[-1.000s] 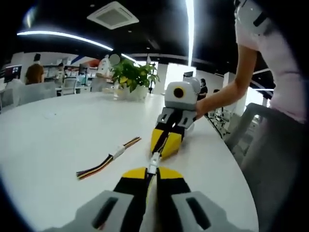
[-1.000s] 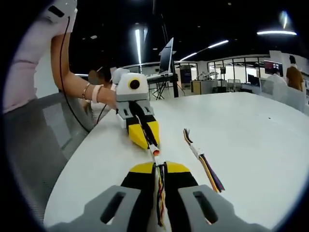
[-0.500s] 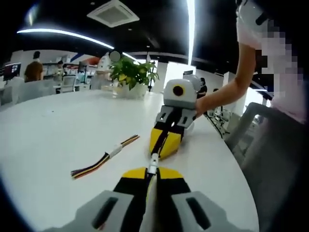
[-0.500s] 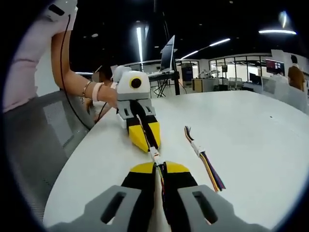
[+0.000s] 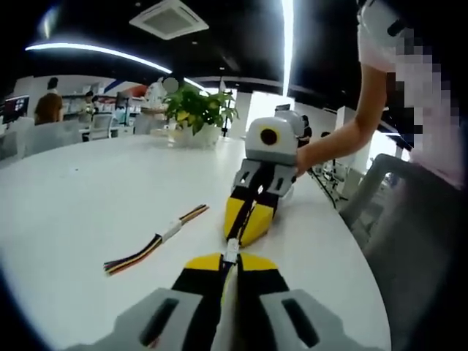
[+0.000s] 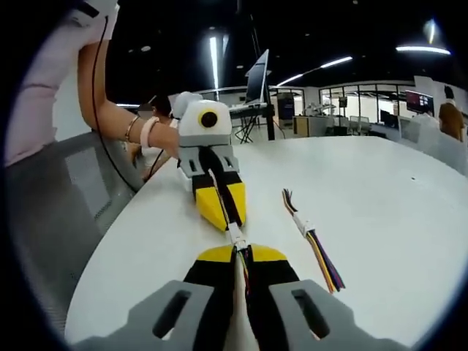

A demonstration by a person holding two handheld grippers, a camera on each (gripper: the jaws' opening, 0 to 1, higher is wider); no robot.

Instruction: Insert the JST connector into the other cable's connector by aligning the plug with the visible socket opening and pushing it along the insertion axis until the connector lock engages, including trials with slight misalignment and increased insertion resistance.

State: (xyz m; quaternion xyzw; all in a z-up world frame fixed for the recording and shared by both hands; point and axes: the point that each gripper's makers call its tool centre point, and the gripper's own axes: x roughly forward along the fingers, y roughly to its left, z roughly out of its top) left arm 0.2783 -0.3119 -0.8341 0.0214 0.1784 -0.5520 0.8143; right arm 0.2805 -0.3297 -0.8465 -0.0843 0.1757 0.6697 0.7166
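My left gripper (image 5: 229,265) has its jaws clenched on a cable whose small white JST connector (image 5: 231,249) juts out just past the yellow tips. My right gripper (image 6: 240,257) is likewise clenched on the other cable, whose coloured wires run back between its jaws and whose white connector (image 6: 236,238) sits at the tips. The two grippers face each other nose to nose just above the white surface (image 5: 88,197), and the two connector bodies meet in the short gap between them; they appear touching or partly mated, but I cannot tell how deep the plug sits or whether the lock has caught. In my judgement the step in hand is the insertion itself. The next move calls for keeping both cables on one straight axis, pressing the tips toward each other without twisting, and easing back to re-square if resistance rises. A spare wire harness (image 6: 313,240) with a white connector at mid-length lies on the surface well apart from the work, to one side. A potted plant (image 5: 197,113) stands at the far side of the surface.
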